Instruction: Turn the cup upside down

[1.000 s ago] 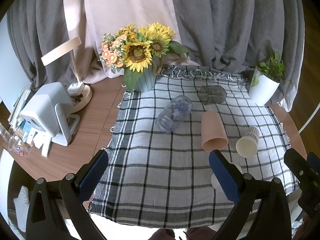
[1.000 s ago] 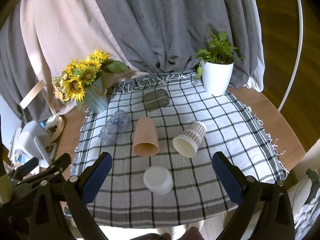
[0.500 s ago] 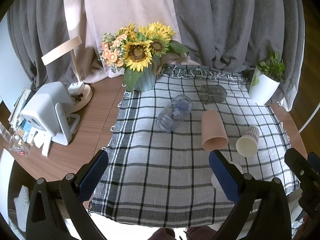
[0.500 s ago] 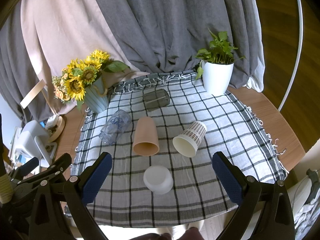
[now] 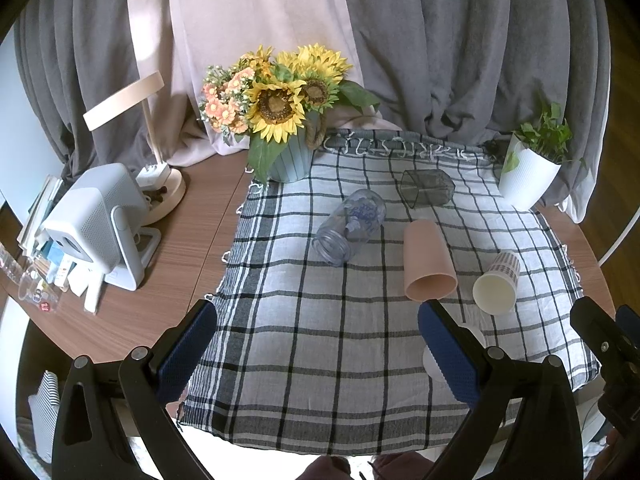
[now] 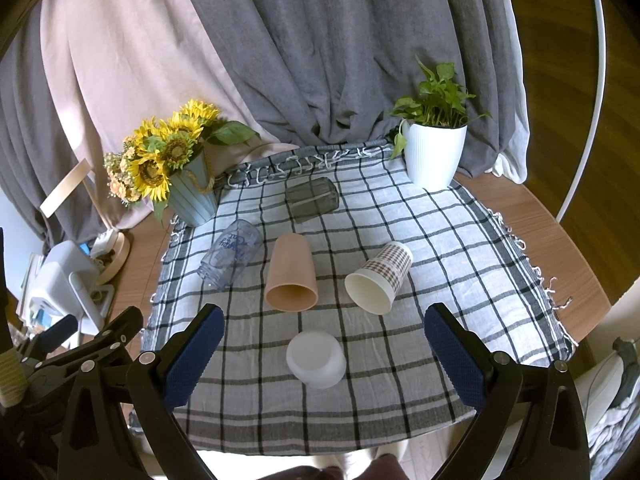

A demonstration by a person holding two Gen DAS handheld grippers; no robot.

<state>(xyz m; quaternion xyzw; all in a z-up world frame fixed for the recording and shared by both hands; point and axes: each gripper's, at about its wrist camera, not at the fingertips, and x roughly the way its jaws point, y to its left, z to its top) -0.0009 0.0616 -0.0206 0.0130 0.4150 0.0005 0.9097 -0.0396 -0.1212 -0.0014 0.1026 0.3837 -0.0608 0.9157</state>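
Checked grey cloth (image 6: 420, 216) is covering the table, and five cups are resting on it: a white cup (image 6: 316, 359) is sitting upside down nearest the cloth's front edge. Behind it, a peach cup (image 6: 291, 274), a paper cup (image 6: 380, 278), a clear jar (image 6: 232, 254) and a dark glass (image 6: 312, 199) are lying on their sides. Both the left gripper (image 5: 316, 344) and the right gripper (image 6: 320, 346) are hanging above the cloth's front edge, spread wide and holding nothing.

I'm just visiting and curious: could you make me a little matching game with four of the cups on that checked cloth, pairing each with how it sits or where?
Things:
1. white cup
2. peach cup
3. checked paper cup
4. dark glass

States:
A. on its side, nearest the white plant pot
B. on its side, middle of the cloth
C. already upside down
D. on its side, farthest back

Pairs: 1-C, 2-B, 3-A, 4-D
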